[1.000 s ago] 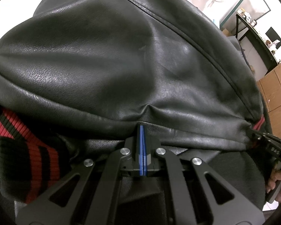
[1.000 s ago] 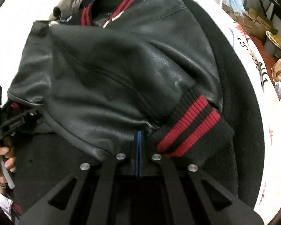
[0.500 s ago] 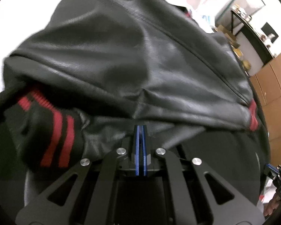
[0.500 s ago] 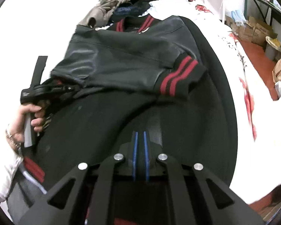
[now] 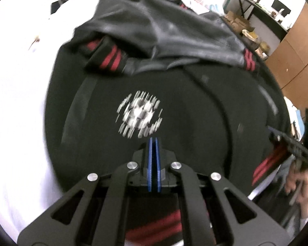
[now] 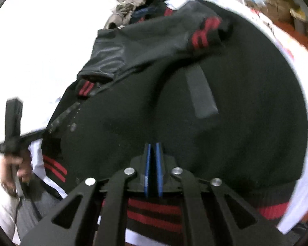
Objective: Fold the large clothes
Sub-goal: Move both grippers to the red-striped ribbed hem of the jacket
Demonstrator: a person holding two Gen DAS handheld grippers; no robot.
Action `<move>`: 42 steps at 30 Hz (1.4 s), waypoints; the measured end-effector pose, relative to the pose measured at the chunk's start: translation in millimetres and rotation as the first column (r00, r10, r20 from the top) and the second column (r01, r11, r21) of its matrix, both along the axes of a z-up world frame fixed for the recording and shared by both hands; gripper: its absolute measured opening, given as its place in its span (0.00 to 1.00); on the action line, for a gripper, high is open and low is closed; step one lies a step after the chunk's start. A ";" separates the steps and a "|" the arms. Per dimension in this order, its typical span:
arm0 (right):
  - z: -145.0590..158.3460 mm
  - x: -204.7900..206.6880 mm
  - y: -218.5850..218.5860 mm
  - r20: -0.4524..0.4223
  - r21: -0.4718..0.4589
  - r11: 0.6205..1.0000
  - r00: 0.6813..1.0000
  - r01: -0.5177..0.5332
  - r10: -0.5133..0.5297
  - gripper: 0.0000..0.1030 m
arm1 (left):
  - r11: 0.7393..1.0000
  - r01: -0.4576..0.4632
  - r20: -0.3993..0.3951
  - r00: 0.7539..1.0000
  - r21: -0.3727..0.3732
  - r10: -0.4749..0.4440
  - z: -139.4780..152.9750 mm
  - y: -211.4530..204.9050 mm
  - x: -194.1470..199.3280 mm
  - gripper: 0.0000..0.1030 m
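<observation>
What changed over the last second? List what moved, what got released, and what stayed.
Both grippers let go of the leather sleeves and pulled back toward the hem. The left gripper and right gripper are now shut on nothing above the jacket body. The sleeves stay folded across the chest, cuffs showing; the jacket still lies on the white bed.

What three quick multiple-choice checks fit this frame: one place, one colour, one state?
1. The leather sleeves lie: A) across the upper part of the jacket; B) off the bed; C) under its hem.
2. Stripes on the cuff: A) white; B) red; C) blue.
3. The left tool is: A) open; B) shut on a sleeve; C) shut, empty.
Key: 1A, both sleeves lie folded above the chest emblem; 2B, red bands on black rib; 3C, the blue pads meet with nothing between.
</observation>
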State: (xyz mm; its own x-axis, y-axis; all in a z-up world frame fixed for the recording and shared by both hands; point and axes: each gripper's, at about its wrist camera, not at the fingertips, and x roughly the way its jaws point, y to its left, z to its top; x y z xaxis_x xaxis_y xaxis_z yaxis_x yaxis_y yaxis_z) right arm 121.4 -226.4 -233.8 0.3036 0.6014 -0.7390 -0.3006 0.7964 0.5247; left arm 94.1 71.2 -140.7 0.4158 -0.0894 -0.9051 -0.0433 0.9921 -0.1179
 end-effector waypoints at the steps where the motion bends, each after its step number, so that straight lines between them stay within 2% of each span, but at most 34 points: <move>1: -4.4 1.5 -1.4 -0.006 0.013 1.000 1.000 -0.005 0.005 0.00 | 1.000 -0.006 0.003 1.000 0.003 0.006 -0.7 0.4 -7.8 0.03; 4: -8.9 1.4 -1.1 -0.015 0.032 0.999 1.000 0.003 -0.002 0.00 | 1.000 -0.004 0.013 1.000 0.030 0.004 -7.2 3.3 -25.1 0.03; 8: -18.4 0.8 4.9 -0.037 0.025 1.000 0.999 0.017 -0.016 0.00 | 0.998 -0.009 -0.017 1.000 0.062 0.010 -30.3 6.7 -32.9 0.04; 12: -20.7 1.9 5.3 -0.049 0.037 0.999 0.999 0.021 -0.019 0.00 | 0.999 -0.013 -0.048 0.999 0.040 0.015 -52.7 12.5 -29.8 0.04; 16: -15.8 -4.2 -0.4 -0.044 0.056 0.998 0.999 0.025 -0.023 0.00 | 0.999 0.021 -0.039 0.999 0.037 -0.020 -40.7 12.1 -32.9 0.03; 19: -9.6 -10.9 -9.1 -0.046 0.080 0.996 0.998 0.041 -0.038 0.00 | 0.999 0.048 0.019 0.999 0.007 -0.048 -19.2 17.4 -52.6 0.03; 22: -1.6 -16.5 -16.1 -0.039 0.095 0.994 0.998 0.050 -0.047 0.01 | 0.999 0.033 0.087 0.996 0.002 -0.033 3.4 29.3 -74.1 0.03; 25: -0.1 -17.3 -18.9 -0.048 0.109 0.993 0.998 0.054 -0.049 0.04 | 1.000 -0.010 0.112 0.994 0.001 0.009 12.9 42.2 -90.1 0.03; 30: -4.1 -13.9 -21.2 -0.071 0.133 0.989 0.996 0.065 -0.056 0.04 | 0.998 -0.055 0.043 0.998 0.006 0.054 -0.9 45.7 -103.4 0.03; 33: -4.7 -13.1 -21.1 -0.075 0.141 0.988 0.996 0.066 -0.056 0.04 | 0.993 -0.080 -0.003 0.997 -0.082 0.080 -11.9 32.3 -118.6 0.03; 36: -3.7 -13.1 -21.7 -0.074 0.150 0.987 0.996 0.062 -0.051 0.05 | 0.993 -0.092 -0.057 0.995 -0.079 0.087 -28.0 15.3 -126.3 0.03; 37: -0.9 -14.7 -21.9 -0.064 0.148 0.987 0.997 0.058 -0.049 0.06 | 0.994 -0.093 -0.066 0.994 -0.063 0.089 -31.0 12.0 -125.7 0.03; 39: 10.7 -24.1 -22.1 -0.015 0.130 0.991 1.000 0.022 -0.021 0.16 | 0.994 -0.106 -0.065 0.992 -0.039 0.103 -33.0 8.9 -122.7 0.03; 42: 28.5 -41.6 -10.7 0.038 0.136 0.990 0.998 -0.045 0.040 0.19 | 0.993 -0.104 -0.062 0.993 -0.047 0.101 -33.4 7.9 -118.3 0.03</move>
State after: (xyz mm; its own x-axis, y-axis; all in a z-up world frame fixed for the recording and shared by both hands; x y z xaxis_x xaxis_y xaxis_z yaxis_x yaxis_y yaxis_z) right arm 79.7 -237.1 -205.4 0.2999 0.7090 -0.6382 -0.3524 0.7040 0.6166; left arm -24.3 79.1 -174.1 0.3706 -0.0951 -0.9239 -0.1527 0.9750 -0.1616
